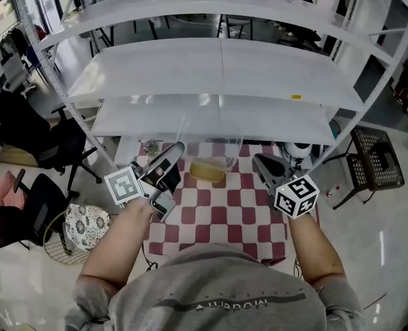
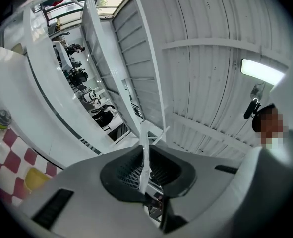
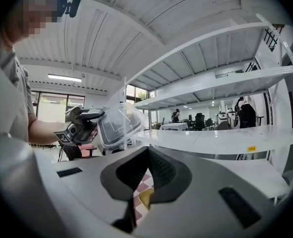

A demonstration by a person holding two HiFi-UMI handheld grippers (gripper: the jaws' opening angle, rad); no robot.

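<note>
My left gripper (image 1: 175,154) is raised above the checkered table (image 1: 217,219) and is shut on the thin rim of a clear plastic container (image 1: 210,140), which hangs tilted in front of the lowest shelf. In the left gripper view the clear rim (image 2: 145,155) stands pinched between the jaws. The right gripper view shows the same container (image 3: 119,125) held up by the left gripper (image 3: 79,123). A yellow thing (image 1: 207,171) lies on the table below the container. My right gripper (image 1: 264,165) hovers to the right of it, shut and holding nothing.
A white shelf rack (image 1: 221,67) stands over the table's far side. A small bottle (image 1: 150,147) and a white round object (image 1: 299,150) sit at the back of the table. Black chairs (image 1: 52,143) and a patterned basket (image 1: 86,226) stand left, a black crate (image 1: 376,158) right.
</note>
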